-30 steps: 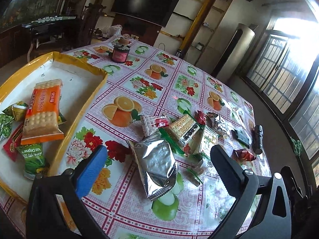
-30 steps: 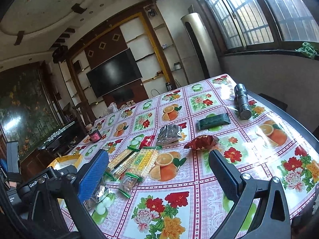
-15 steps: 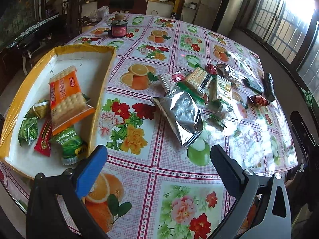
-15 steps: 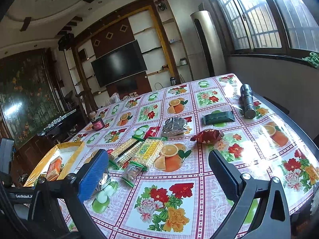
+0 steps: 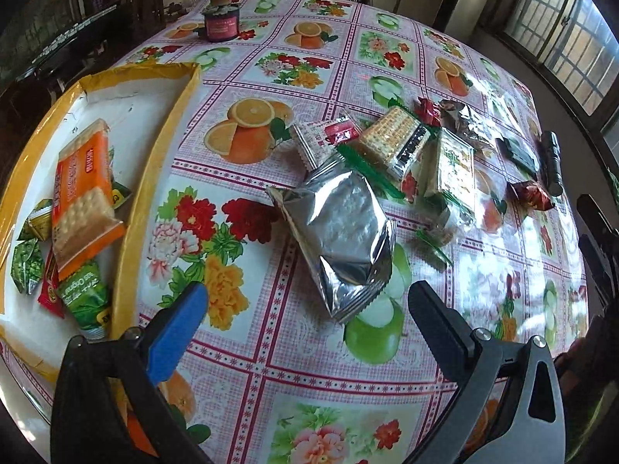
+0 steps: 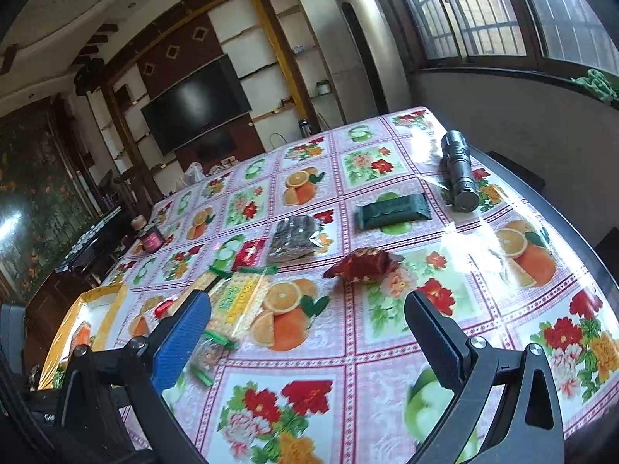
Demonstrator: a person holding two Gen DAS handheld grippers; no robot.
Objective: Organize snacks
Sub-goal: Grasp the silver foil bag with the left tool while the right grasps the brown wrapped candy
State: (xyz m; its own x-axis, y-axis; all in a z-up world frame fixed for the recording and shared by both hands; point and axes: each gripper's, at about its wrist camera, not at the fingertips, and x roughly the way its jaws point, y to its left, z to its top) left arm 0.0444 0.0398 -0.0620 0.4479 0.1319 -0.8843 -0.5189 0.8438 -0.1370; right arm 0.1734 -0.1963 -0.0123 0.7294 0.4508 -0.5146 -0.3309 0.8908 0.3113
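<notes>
Snacks lie scattered over the surface (image 5: 271, 69), which wears a cloth printed with oranges, apples and flowers. At its left side sits the yellow-rimmed tray (image 5: 154, 162), white inside, holding an orange cracker pack (image 5: 81, 197), a green packet (image 5: 83, 295) at the near end, a red sachet (image 5: 48, 286) and small green wrapped pieces (image 5: 27, 266) beside them.

Out on the cloth, well right of the tray, the silver foil bag (image 5: 340, 228) lies flat, the biggest of the loose ones. Just beyond it sits a huddle: a white-and-red packet (image 5: 323, 141), a cracker pack with a dark label (image 5: 398, 141) and a clear green-trimmed biscuit pack (image 5: 452, 166), overlapping one another. Farther right rest a dark crinkled bag (image 6: 294, 237), a dark green bar (image 6: 392, 210), a red foil-wrapped snack (image 6: 361, 265) and a black flashlight (image 6: 458, 172), each apart from the rest. A small dark jar (image 5: 220, 23) stands at the far end.

The left gripper (image 5: 305, 321) hovers above the cloth just short of the silver bag, jaws spread wide, nothing between them. The right gripper (image 6: 309, 326) hangs over the cloth near the red snack, jaws likewise spread and empty.
</notes>
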